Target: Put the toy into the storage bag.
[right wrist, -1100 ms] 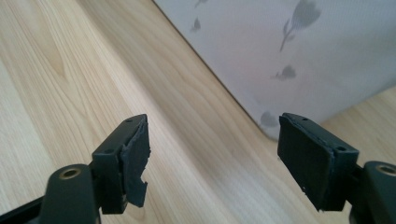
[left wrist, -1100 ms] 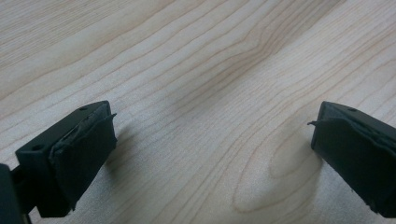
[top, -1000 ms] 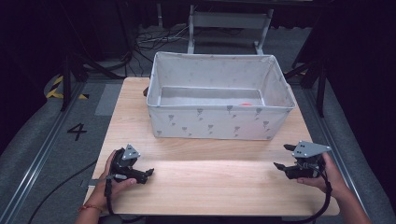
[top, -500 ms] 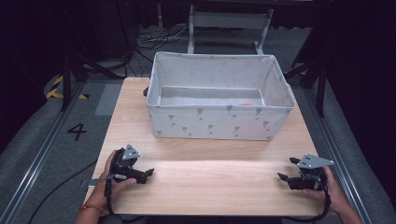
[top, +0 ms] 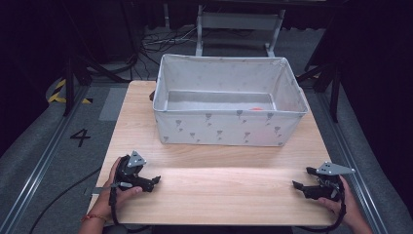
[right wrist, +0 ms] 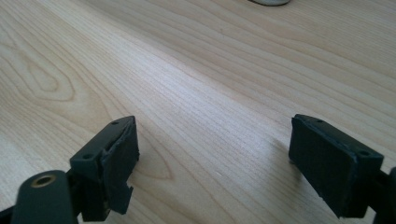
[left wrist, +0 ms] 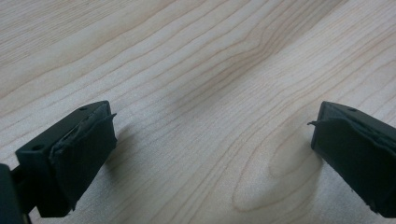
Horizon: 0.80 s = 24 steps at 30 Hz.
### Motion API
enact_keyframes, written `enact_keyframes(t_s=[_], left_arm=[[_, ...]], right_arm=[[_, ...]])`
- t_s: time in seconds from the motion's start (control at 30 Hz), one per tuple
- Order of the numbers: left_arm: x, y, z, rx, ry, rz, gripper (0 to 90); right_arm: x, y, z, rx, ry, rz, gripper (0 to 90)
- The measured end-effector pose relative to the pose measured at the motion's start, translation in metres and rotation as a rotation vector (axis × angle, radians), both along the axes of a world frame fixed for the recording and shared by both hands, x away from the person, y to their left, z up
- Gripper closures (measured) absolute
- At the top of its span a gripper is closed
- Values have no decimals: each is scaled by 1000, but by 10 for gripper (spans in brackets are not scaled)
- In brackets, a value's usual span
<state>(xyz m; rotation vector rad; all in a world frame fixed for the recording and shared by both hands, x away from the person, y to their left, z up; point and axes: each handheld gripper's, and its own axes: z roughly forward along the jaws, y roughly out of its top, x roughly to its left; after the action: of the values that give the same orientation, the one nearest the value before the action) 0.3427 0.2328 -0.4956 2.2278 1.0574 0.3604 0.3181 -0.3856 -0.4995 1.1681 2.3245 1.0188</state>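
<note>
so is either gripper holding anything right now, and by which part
Nothing is held. The left gripper and the right gripper both have their jaws wide apart, the right's having just been opening, with only bare wooden table between them.

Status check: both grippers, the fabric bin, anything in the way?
Left gripper open, low over table. Right gripper open, jaws just widened, nothing between. Fabric bin upright at the far side. Nothing in the way.
</note>
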Motion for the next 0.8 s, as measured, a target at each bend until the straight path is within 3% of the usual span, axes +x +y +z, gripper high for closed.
enact_keyframes(t_s=[0.27, 0.33, 0.47, 0.8], left_arm=[[0, 0, 0, -2, 1, 1, 2], [1, 0, 0, 8, -15, -4, 1], [0, 0, 0, -3, 4, 5, 1], [1, 0, 0, -2, 5, 4, 2]], right_arm=[[0, 0, 0, -1, 1, -7, 154], [0, 0, 0, 0, 2, -6, 154], [0, 0, 0, 0, 4, -19, 150], [0, 0, 0, -2, 5, -42, 145]])
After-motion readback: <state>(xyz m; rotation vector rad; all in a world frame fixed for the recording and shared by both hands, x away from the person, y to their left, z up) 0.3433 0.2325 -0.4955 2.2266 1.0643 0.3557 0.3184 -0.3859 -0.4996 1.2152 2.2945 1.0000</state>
